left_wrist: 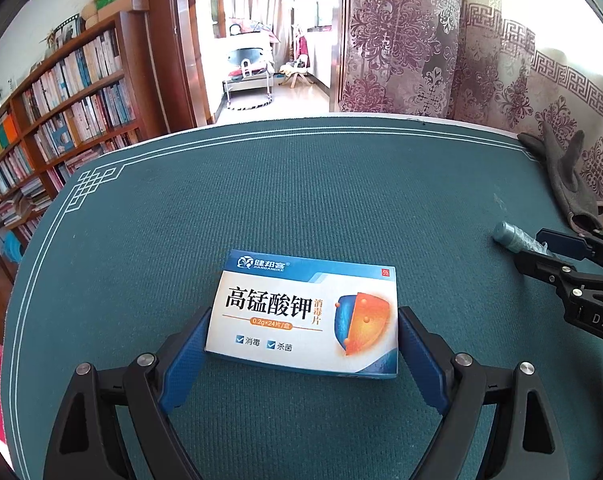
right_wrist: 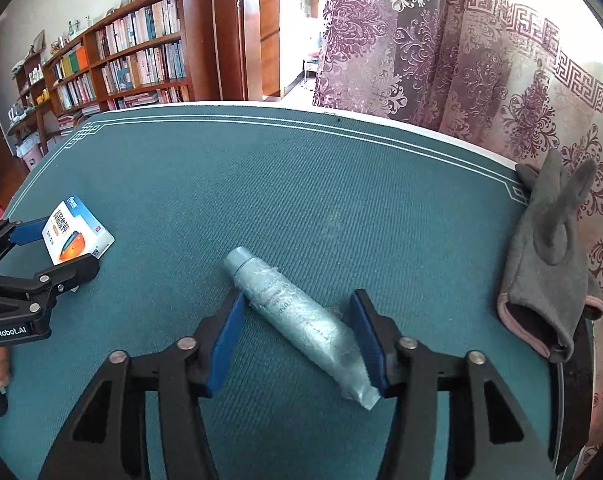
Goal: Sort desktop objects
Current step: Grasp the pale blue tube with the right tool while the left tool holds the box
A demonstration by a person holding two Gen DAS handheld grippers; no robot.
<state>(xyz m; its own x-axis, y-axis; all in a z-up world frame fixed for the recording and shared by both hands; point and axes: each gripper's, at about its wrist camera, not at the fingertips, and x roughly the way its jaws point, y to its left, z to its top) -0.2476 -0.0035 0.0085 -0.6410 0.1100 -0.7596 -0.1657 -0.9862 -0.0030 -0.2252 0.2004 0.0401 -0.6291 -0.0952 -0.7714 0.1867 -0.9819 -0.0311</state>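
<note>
A white and blue medicine box [left_wrist: 301,312] with an orange shield print sits between the blue pads of my left gripper [left_wrist: 303,312], which is shut on its two short sides. In the right wrist view the same box [right_wrist: 77,232] looks tilted in the left gripper [right_wrist: 57,248]. A silvery blue tube [right_wrist: 297,320] lies slantwise on the green table mat [right_wrist: 301,180], cap pointing away. My right gripper [right_wrist: 297,298] straddles it, one pad against the cap end and the other against the crimped tail. The left wrist view shows the tube's cap [left_wrist: 505,234] poking out of the right gripper [left_wrist: 531,248].
A grey glove [right_wrist: 541,280] with a pink cuff lies at the mat's right edge, also seen as the glove [left_wrist: 565,176] at the far right. Patterned curtains [right_wrist: 461,60] hang behind the table. A bookshelf [left_wrist: 61,100] stands to the left.
</note>
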